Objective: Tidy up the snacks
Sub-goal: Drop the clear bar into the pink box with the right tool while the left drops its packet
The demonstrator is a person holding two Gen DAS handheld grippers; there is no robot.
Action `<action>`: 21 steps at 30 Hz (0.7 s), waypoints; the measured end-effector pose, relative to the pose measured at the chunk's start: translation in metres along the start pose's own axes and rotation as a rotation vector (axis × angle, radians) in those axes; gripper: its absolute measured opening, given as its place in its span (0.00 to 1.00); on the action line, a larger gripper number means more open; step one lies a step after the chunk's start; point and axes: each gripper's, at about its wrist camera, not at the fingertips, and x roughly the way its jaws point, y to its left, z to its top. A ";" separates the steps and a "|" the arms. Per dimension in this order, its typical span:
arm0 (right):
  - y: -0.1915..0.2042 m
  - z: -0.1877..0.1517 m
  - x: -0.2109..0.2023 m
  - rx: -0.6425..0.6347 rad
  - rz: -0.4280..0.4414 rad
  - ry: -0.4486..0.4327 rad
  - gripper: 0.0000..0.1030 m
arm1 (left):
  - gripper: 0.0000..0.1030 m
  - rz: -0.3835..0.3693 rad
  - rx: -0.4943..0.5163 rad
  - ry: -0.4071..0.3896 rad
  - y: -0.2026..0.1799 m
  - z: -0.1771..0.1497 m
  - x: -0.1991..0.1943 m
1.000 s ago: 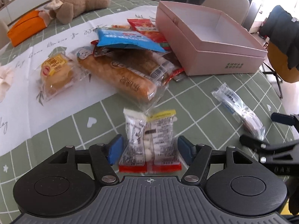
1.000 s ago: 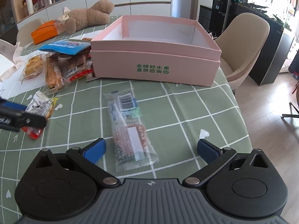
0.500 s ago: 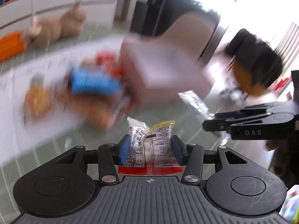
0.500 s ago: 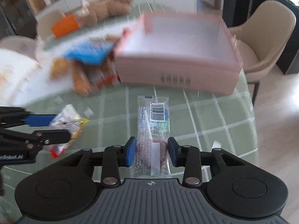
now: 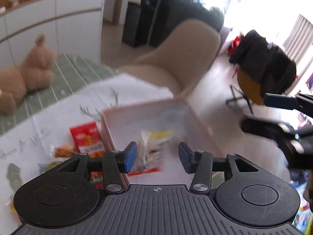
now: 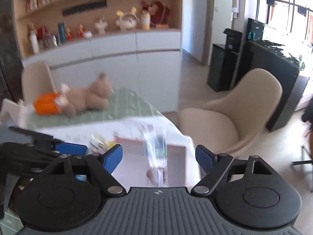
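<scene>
Green-checked desk (image 5: 64, 72) carries the open pink cardboard box (image 5: 152, 115), over which both the left gripper (image 5: 156, 154) and right gripper (image 6: 159, 156) gape, a blurred yellow-topped snack packet (image 5: 151, 150) and clear-wrapped bar (image 6: 156, 156) apparently dropping in, while red packets (image 5: 88, 139) beside the box remain.

A home's living and dining room. The bench (image 6: 127, 105), under a green checked cloth, carries a teddy bear (image 6: 88, 98) near its far edge. A beige dining chair (image 6: 234, 117) stands just beside the bench. Behind the bench run white cabinets (image 6: 117, 52), and above them a wooden shelf (image 6: 97, 9) lined with figurines, bottles and keepsakes.
</scene>
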 end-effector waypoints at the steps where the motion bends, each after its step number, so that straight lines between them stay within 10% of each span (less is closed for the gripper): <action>1: -0.001 -0.011 0.004 -0.008 0.012 0.009 0.80 | 0.50 -0.018 -0.028 0.004 0.007 -0.001 0.005; 7: 0.000 -0.086 0.043 0.006 0.094 0.185 0.80 | 0.50 0.131 -0.199 -0.149 0.089 0.007 0.011; 10: 0.020 -0.116 0.068 0.070 0.187 0.286 0.79 | 0.50 0.208 -0.227 -0.061 0.115 -0.001 0.048; 21: 0.119 -0.121 0.102 0.059 0.221 0.195 0.79 | 0.35 0.338 0.212 0.004 0.096 -0.036 0.085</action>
